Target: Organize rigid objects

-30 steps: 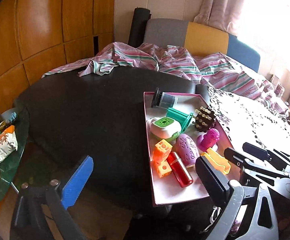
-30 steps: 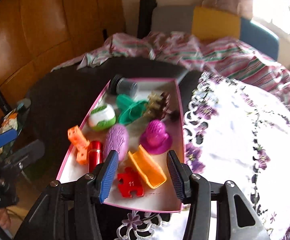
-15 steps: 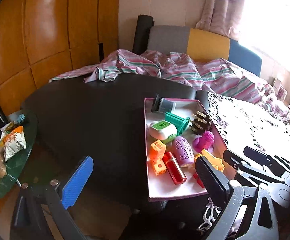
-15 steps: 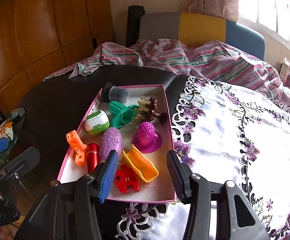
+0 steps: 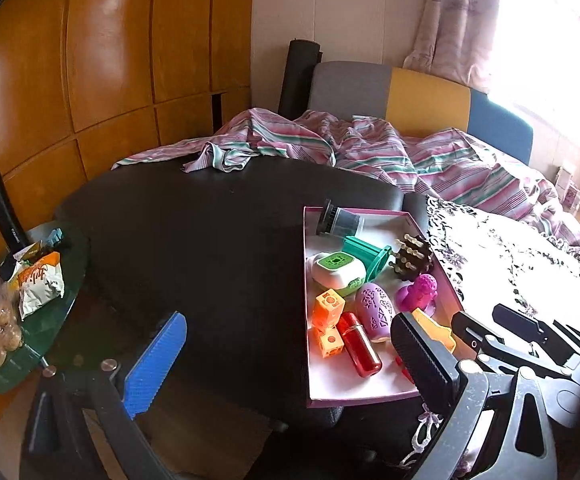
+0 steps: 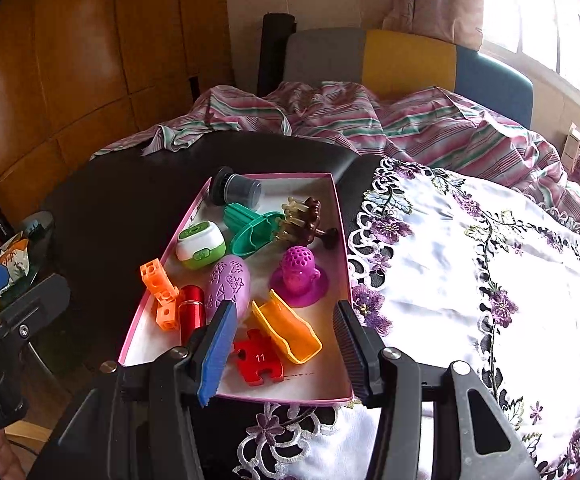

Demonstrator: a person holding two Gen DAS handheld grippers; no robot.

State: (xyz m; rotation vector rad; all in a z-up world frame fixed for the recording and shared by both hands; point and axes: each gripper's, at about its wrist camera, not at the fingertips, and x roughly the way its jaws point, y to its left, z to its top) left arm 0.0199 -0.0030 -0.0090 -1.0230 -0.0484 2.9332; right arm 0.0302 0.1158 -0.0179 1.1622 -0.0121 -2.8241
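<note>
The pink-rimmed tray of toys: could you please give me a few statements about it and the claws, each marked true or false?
1. The red puzzle piece bears the number 11. True.
2. The right claw grips the orange scoop. False: its fingers stand apart above the tray's near end, holding nothing.
3. The tray lies partly on the embroidered white cloth. True.
4. The red cylinder stands upright. False: it lies on its side beside the purple egg.
5. The left claw is open and empty. True.
</note>
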